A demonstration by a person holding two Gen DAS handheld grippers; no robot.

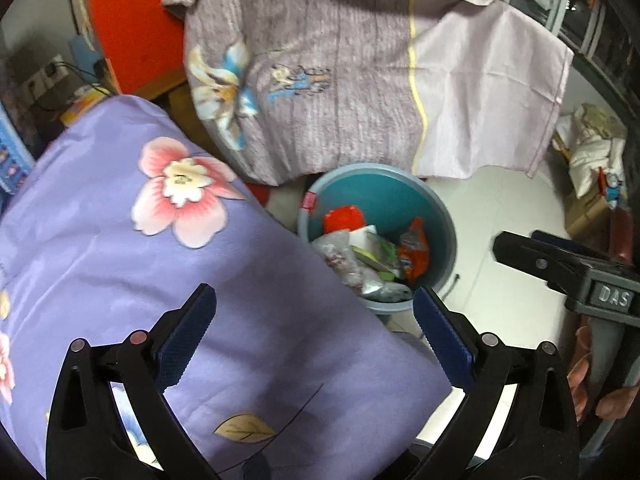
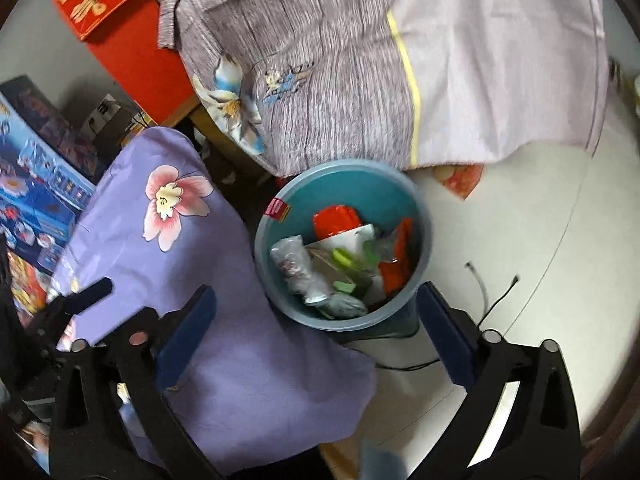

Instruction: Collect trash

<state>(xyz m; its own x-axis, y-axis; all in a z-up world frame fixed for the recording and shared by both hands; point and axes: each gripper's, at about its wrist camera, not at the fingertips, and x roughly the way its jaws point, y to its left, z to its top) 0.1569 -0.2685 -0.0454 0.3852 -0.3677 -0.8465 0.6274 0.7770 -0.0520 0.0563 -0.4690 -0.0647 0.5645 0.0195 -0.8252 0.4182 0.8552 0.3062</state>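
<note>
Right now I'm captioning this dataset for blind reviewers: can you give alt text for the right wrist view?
A blue trash bin holding wrappers and crumpled packets stands on a pale floor, seen between the open, empty fingers of the right gripper. A purple floral cushion lies left of it, and a grey-and-lilac bedsheet hangs behind.

I'm seeing a purple floral quilt (image 1: 168,264) filling the lower left, and a grey-lilac sheet (image 1: 360,92) (yellow stripe, flower print) hanging over the bed edge behind. A red board (image 2: 120,36) with gold characters is leaning at upper left. Thin cables (image 2: 484,288) are lying on the pale floor (image 2: 532,240).
</note>
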